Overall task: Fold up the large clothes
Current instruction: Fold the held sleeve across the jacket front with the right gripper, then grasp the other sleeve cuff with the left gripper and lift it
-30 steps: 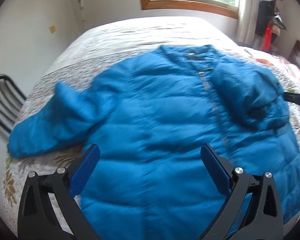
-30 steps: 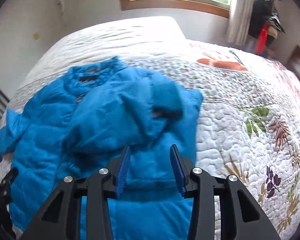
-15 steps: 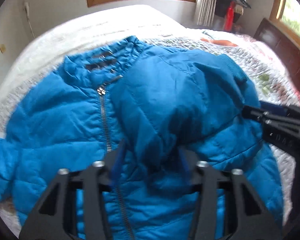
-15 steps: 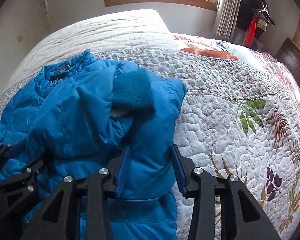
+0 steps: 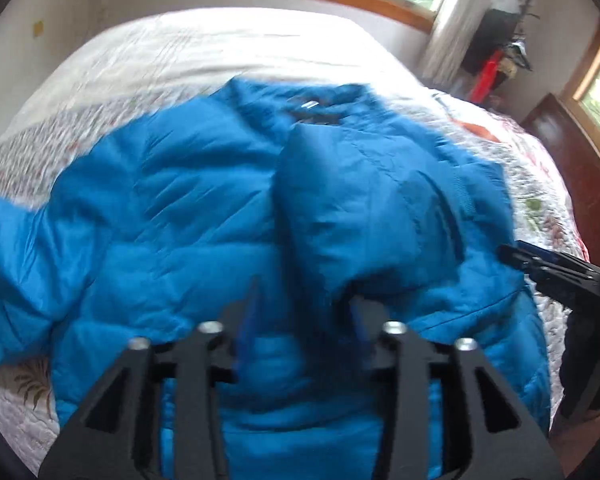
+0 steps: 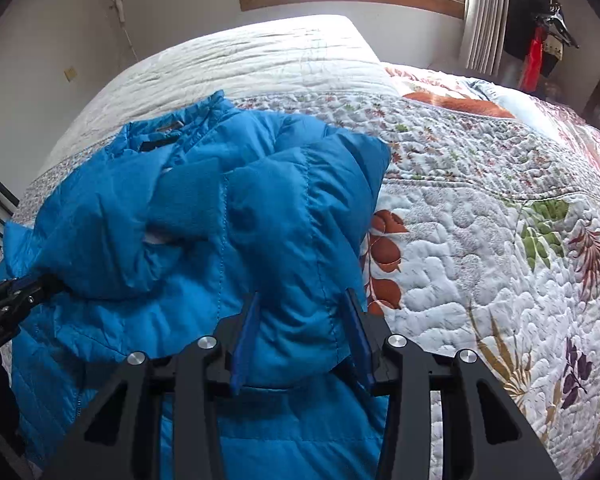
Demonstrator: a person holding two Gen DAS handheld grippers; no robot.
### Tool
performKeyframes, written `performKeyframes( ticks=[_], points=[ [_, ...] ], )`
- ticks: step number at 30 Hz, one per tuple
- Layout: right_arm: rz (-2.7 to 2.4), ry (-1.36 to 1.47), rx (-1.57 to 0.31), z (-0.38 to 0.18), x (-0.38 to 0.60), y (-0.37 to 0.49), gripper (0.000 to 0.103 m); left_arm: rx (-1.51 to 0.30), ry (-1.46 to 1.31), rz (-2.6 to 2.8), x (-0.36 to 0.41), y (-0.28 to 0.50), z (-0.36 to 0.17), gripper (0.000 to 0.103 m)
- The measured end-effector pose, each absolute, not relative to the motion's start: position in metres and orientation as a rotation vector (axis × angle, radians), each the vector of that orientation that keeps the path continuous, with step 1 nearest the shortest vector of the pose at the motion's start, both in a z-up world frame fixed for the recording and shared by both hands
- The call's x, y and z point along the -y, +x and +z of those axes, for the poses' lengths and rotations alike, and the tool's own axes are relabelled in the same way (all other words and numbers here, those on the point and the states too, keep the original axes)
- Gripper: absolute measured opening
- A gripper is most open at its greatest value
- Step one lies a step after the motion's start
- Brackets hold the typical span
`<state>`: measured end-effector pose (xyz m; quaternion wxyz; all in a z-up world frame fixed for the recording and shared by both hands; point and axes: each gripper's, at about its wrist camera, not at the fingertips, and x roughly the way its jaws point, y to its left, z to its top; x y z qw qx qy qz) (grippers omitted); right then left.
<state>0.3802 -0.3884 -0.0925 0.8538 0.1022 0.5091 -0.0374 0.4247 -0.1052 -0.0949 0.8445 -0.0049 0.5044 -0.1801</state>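
Jacket [image 6: 204, 240] spread on bed quilt [image 6: 480, 240], left tongs [image 5: 304, 320] and right tongs [image 6: 300, 336] both pinching jacket folds

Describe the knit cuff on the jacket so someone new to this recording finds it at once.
Start at the floral quilt covering the bed; the blue puffer jacket lies on it. On the sleeve folded across its front sits the cuff: a darker, matte ribbed band, unlike the shiny quilted fabric around it.
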Motion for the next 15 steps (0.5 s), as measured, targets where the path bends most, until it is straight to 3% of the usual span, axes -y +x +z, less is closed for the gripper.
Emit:
performKeyframes(
  ticks=[1,5,9,12,15],
  points=[
    [-0.071,0.229,-1.071,-0.095,0.389,0.381,0.045,-1.084,-0.018,-0.365,0.094,0.427,-0.102,0.065],
    [-0.053,0.259,-1.057,-0.09,0.392,0.38,0.045,-1.038,0.01,-0.348,0.078,0.414,-0.095,0.067],
    [-0.043,0.295,-1.041,-0.08,0.397,0.374,0.044,-0.909,0.131,-0.293,0.098,0.396,-0.062,0.082],
    [-0.031,0.301,-1.037,-0.077,0.396,0.374,0.044,-0.77,0.249,-0.288,0.128,0.378,-0.037,0.085],
    [-0.036,0.283,-1.047,-0.079,0.393,0.375,0.044,-0.753,0.317,-0.335,0.162,0.38,-0.034,0.086]
  ],
)
